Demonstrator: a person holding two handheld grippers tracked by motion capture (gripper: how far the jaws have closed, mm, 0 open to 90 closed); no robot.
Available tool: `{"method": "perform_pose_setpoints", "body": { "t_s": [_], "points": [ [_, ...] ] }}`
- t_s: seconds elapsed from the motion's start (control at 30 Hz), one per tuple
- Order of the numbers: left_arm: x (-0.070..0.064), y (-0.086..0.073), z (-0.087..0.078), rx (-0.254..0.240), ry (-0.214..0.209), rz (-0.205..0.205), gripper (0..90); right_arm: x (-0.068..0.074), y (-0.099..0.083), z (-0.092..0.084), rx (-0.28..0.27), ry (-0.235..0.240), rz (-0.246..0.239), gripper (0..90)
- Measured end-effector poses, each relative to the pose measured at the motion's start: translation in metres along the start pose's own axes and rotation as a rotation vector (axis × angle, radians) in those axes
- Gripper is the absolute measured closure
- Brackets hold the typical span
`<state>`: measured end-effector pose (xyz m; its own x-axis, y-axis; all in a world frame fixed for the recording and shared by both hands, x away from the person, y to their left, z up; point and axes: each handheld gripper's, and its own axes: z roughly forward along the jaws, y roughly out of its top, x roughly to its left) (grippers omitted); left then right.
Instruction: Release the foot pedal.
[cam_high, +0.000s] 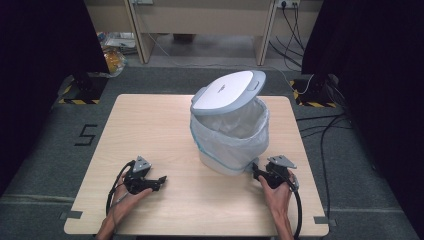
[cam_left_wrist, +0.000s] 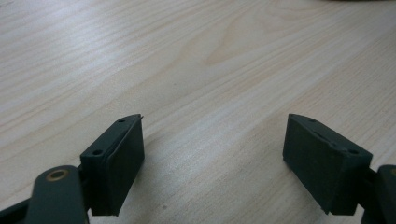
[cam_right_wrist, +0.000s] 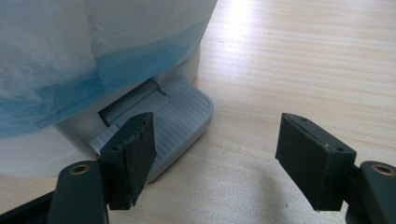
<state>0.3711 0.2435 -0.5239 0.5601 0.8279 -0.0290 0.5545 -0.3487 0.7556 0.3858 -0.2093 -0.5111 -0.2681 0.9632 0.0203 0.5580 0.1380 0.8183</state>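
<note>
- Holding both tools low at the near edge of the table (cam_high: 150, 120), forearms coming in from the near side.
- Left gripper (cam_high: 161, 179): resting on the near-left part of the tabletop, jaws spread wide with bare wood between them in the left gripper view (cam_left_wrist: 212, 158). Released, grasping nothing, well apart from the bin.
- Right gripper (cam_high: 255, 170): near-right, nosed up to the foot of the pedal bin (cam_high: 231, 135). Jaws stand apart here too; released, nothing clamped.
- Right gripper view: the grey ribbed foot pedal (cam_right_wrist: 180, 119) sticks out from the bin's base, just beyond and beside my gripper (cam_right_wrist: 215, 158). One jaw overlaps the pedal's near corner in the picture; I cannot tell whether it touches.
- Bin stands mid-table, slightly right of centre, and looks tilted toward the far left. White bag liner (cam_high: 235, 137) with a blue band is folded over the rim and hangs down the outside.
- Lid (cam_high: 227, 89) on the far side is raised at a slant, so the mouth is open and the liner's inside shows.
- Far beyond the table: floor, cables, a cabinet base.
- Judgement on progress: liner appears seated and the lid is up. The pedal work looks like the step in hand; pressing or releasing it, and anything with the liner, seems yet to be done.
</note>
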Motion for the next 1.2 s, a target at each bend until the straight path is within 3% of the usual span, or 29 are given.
{"method": "perform_pose_setpoints", "body": {
  "t_s": [0.17,0.47,0.97,1.2],
  "points": [
    [0.000,0.000,0.000,0.000,0.000,-0.001,19.6,-0.002,0.003,-0.005,-0.030,0.020,0.044,27.8],
    [0.000,0.000,0.000,0.000,0.001,-0.002,19.7,-0.010,0.004,-0.014,-0.043,-0.009,0.043,27.3],
    [0.000,0.000,0.000,0.001,0.001,-0.004,19.9,-0.005,-0.013,-0.037,-0.017,0.027,0.019,24.6],
    [0.000,0.000,0.000,-0.001,0.001,-0.003,19.8,0.002,-0.028,-0.046,0.030,0.053,0.004,21.8]
  ]
}}
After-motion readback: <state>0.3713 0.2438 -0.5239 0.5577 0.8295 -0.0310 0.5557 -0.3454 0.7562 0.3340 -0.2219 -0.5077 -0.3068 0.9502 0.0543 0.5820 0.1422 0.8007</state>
